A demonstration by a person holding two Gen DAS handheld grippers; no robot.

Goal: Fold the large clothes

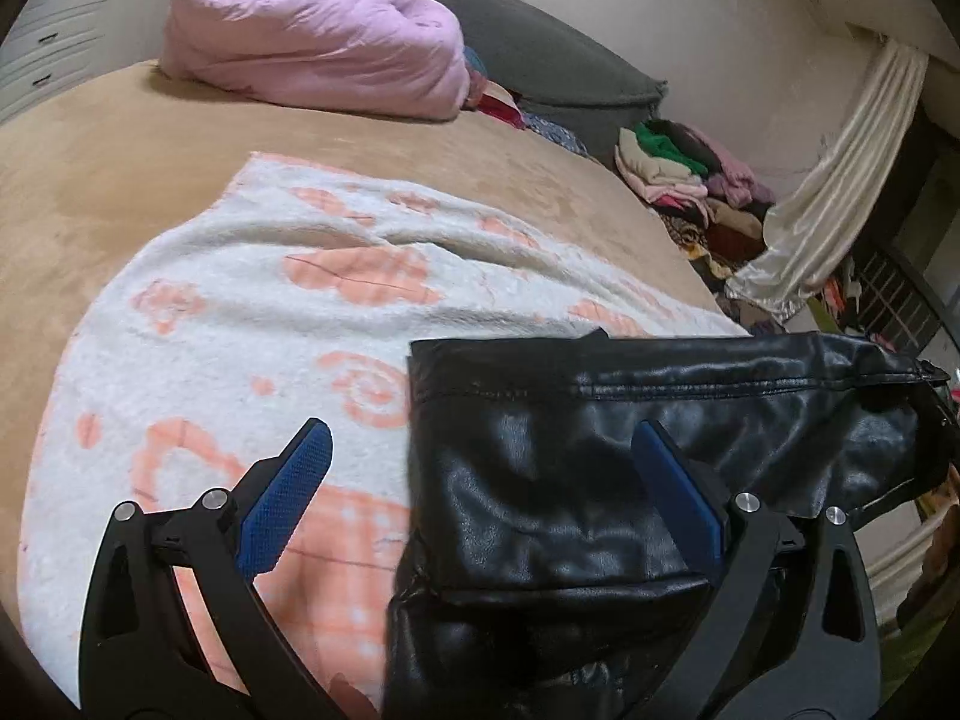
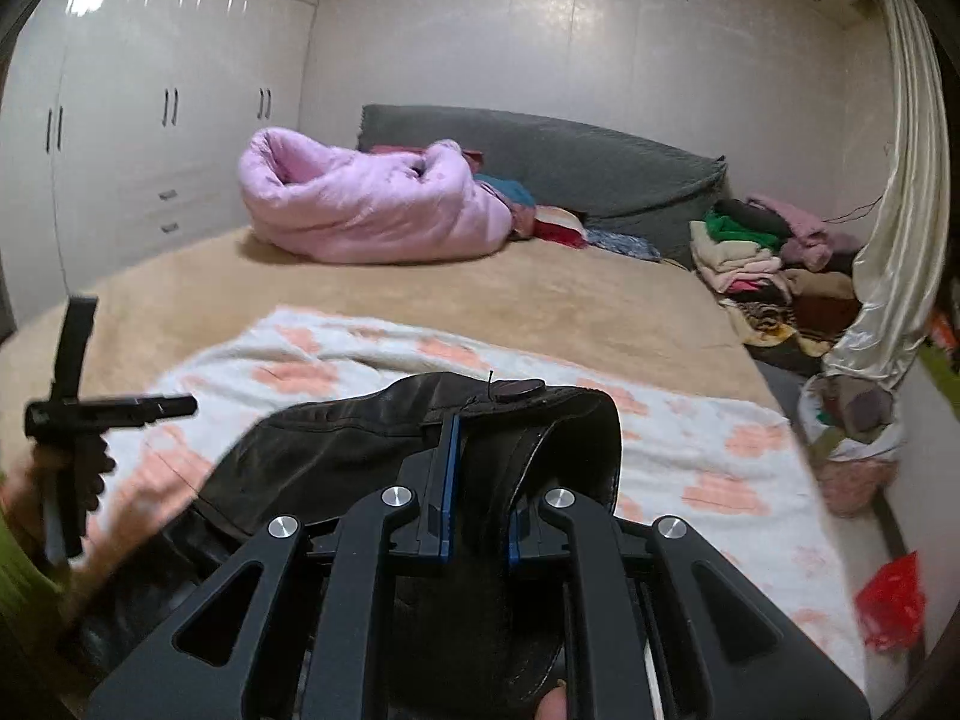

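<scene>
Left wrist view: black leather garment (image 1: 600, 468) partly folded on the bed (image 1: 120, 180), fold unfinished.
It lies on the patterned blanket (image 1: 240, 312) near the bed's front edge; left hand-held gripper (image 1: 480, 468) spread wide, released; right hand-held gripper (image 2: 480, 480) clenched on the garment's waistband.

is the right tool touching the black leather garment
Touching. In the right wrist view, the right tool has its blue pads shut on a fold of the black leather garment, with leather pinched between them above the towel.

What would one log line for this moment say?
left gripper: open, over black leather garment | right gripper: shut on garment edge | garment on white-and-pink blanket | fold in progress
</scene>
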